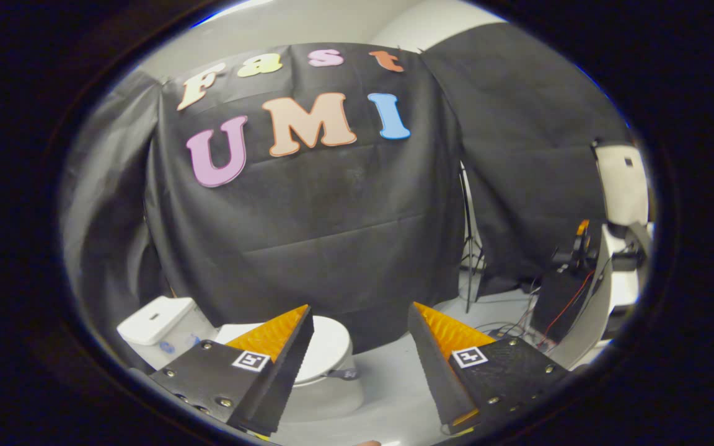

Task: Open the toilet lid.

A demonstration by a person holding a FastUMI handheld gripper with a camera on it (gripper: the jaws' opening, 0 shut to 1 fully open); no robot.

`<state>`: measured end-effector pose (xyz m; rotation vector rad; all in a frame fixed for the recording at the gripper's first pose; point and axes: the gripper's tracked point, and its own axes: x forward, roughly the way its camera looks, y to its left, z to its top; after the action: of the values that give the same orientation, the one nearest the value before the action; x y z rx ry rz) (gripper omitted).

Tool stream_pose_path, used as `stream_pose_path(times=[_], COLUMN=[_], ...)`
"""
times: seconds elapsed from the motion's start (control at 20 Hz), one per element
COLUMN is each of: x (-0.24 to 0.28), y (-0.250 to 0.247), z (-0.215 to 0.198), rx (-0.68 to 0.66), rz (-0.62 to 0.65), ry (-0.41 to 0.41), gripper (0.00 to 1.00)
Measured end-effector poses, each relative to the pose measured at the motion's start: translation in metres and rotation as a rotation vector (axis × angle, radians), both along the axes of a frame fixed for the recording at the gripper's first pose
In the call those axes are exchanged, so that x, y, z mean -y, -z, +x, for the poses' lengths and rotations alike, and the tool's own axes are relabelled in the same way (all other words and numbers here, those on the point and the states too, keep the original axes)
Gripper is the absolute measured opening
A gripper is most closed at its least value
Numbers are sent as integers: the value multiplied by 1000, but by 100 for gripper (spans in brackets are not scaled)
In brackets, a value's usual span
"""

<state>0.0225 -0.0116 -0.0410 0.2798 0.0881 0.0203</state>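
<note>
**Toilet lid down, fingers spread and empty above it**

The toilet lid (329, 347) lies flat and closed on the bowl, a white rounded surface that I see partly behind my left finger. The toilet (326, 387) stands low on the pale floor (394, 378), against the foot of the black cloth wall (307, 229). Its white cistern (155, 325) sits off to the left of the lid, beyond the left finger. A small dark tab (341, 373) hangs at the front edge of the seat, facing the gap between my fingers.

My gripper (360, 371) hovers above and short of the toilet. Its fingers stand wide apart, with nothing between them but open floor; they touch nothing. The left finger (273, 365) overlaps the lid in my view, but I read it as apart from it, nearer to me. The right finger (450, 365) is over bare floor, well right of the bowl.

Further right, beyond the right finger, I see a dark box with red and black cables (558, 303) on the floor, a thin tripod stand (470, 248) against the cloth, and a white curved piece of equipment (620, 186) whose kind I cannot tell.
</note>
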Motion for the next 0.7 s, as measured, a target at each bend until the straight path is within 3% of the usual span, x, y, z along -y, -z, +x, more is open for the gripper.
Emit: stream_pose_path(times=[0.25, 0.45, 0.7], x=[12, 13, -18], y=[53, 116, 205], z=[27, 46, 61], rx=[-31, -84, -172], rz=[240, 437, 675], ry=[47, 116, 153], gripper=[90, 83, 81])
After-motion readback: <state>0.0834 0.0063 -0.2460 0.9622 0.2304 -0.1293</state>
